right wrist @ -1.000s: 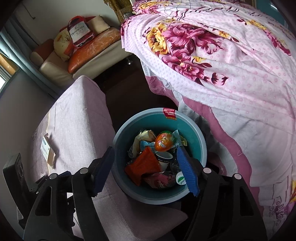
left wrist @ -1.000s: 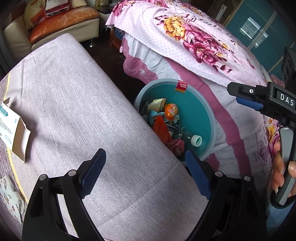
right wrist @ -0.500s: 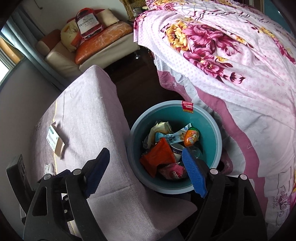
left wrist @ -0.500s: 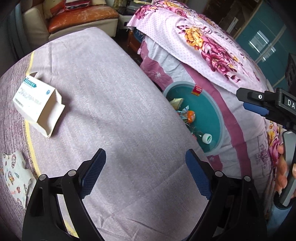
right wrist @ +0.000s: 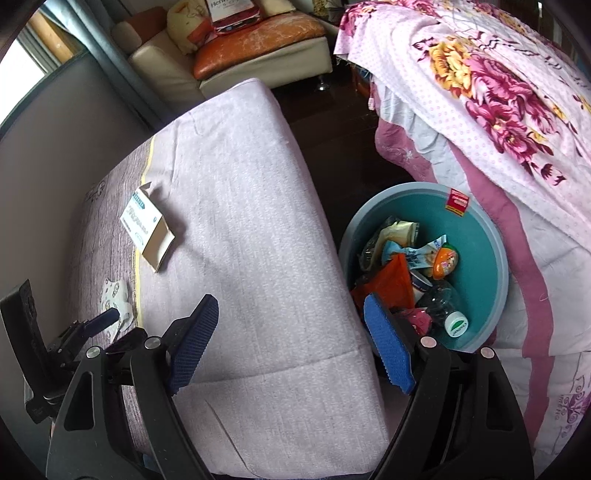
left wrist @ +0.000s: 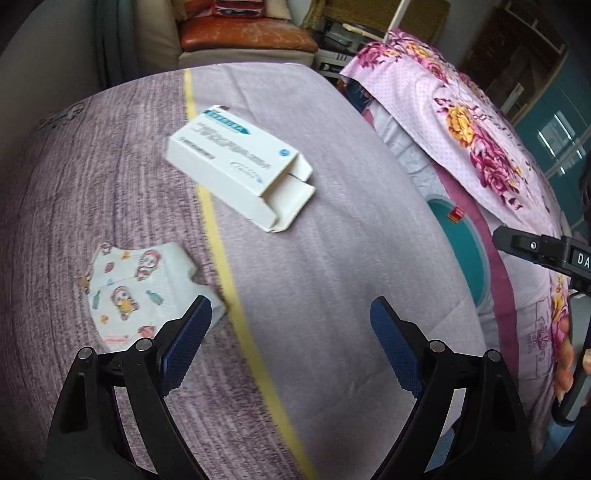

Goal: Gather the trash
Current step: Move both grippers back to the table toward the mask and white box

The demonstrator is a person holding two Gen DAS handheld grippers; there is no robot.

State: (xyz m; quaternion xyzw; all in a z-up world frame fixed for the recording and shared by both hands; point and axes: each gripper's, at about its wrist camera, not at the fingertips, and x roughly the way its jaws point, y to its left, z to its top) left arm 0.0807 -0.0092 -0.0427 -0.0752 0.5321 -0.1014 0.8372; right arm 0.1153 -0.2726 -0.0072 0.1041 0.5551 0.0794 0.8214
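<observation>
A white open carton box lies on the purple mattress; it also shows in the right wrist view. A small printed wrapper lies near the left finger of my left gripper, which is open and empty above the mattress. The wrapper also shows in the right wrist view. My right gripper is open and empty over the mattress edge. The teal trash bin beside it holds a bottle, an orange wrapper and other trash. The bin's rim shows in the left wrist view.
A bed with a floral pink sheet stands right of the bin. A sofa with orange cushions is at the back. Dark floor lies between mattress and bed. The right gripper's body shows in the left wrist view.
My left gripper has swung left across the mattress, away from the bin, bringing the box and wrapper into view. My right gripper has shifted left, from over the bin to the mattress edge.
</observation>
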